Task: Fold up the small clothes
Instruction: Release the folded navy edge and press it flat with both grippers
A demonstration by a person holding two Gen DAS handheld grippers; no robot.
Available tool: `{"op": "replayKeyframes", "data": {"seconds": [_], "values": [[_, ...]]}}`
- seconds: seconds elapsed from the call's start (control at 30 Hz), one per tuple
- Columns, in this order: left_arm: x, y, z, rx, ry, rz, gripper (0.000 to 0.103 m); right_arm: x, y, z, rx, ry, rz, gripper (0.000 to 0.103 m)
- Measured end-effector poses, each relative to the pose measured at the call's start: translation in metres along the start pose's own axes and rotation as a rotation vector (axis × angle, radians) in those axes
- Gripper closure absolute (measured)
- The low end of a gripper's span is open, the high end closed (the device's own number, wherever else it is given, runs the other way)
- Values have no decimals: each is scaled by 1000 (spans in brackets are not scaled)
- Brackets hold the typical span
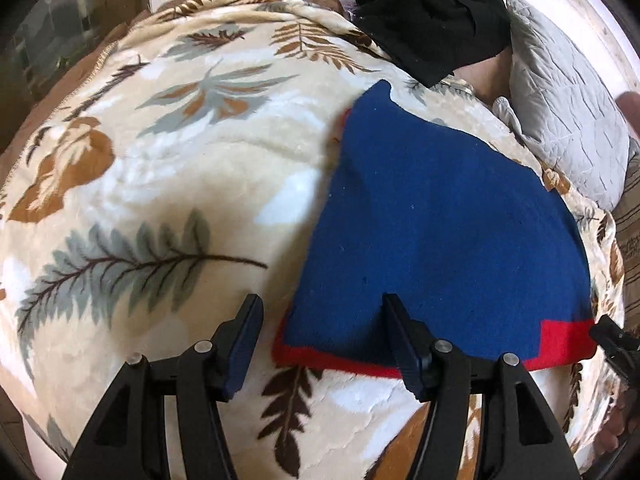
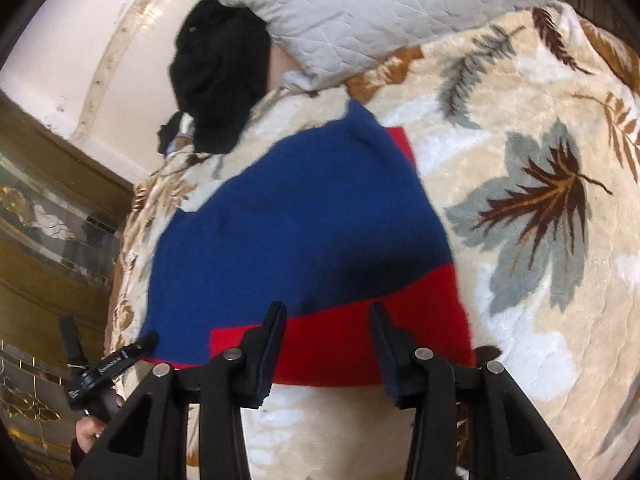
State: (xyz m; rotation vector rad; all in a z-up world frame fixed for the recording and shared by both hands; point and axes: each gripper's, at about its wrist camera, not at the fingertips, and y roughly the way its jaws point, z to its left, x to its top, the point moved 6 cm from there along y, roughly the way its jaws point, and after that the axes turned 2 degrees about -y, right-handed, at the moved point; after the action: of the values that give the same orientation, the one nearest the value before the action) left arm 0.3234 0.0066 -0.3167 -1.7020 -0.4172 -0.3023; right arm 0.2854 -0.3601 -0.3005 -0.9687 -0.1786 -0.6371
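A: How do the jaws stand?
B: Both the left gripper [image 1: 320, 316] and right gripper [image 2: 328, 322] gape apart at the near red hem of the blue garment [image 1: 432, 232], flat on the leaf-print blanket [image 1: 160, 160].
A: Beyond it?
B: Black clothes [image 1: 432, 12] and a grey pillow [image 1: 568, 112].

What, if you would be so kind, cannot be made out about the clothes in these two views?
- Blue and red garment: its type; folded over in both views, so its shape is hidden.
- Black clothes: number and kind; cut off by the left wrist view's top edge, bunched in the right wrist view.
- Items behind the black clothes: too small and covered.
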Motion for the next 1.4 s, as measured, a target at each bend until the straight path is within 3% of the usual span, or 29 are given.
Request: {"op": "replayKeyframes", "data": {"seconds": [0.17, 0.23, 0.33, 0.47, 0.6, 0.73, 0.83, 1.17, 1.4], "values": [[-7, -7, -15, 119, 113, -73, 39, -17, 45, 3, -96, -12, 116, 55], [-7, -15, -23, 148, 151, -111, 39, -15, 41, 12, -115, -50, 91, 54], [-4, -29, -33, 192, 192, -183, 39, -9, 31, 28, -72, -84, 33, 54], [6, -40, -45, 227, 213, -252, 32, -4, 29, 42, -86, -125, -26, 54], [13, -48, -53, 230, 224, -310, 31, 0, 40, 57, -80, -143, -40, 54], [15, -54, -61, 240, 243, -349, 20, -1, 51, 71, -89, -166, -38, 54], [15, -60, -67, 243, 258, -381, 20, -3, 57, 74, -104, -183, -33, 54], [13, -58, -78, 217, 267, -380, 20, -11, 82, 62, -172, -183, 43, 53], [12, -59, -80, 209, 267, -389, 20, -6, 63, 65, -166, -191, -34, 53]]}}
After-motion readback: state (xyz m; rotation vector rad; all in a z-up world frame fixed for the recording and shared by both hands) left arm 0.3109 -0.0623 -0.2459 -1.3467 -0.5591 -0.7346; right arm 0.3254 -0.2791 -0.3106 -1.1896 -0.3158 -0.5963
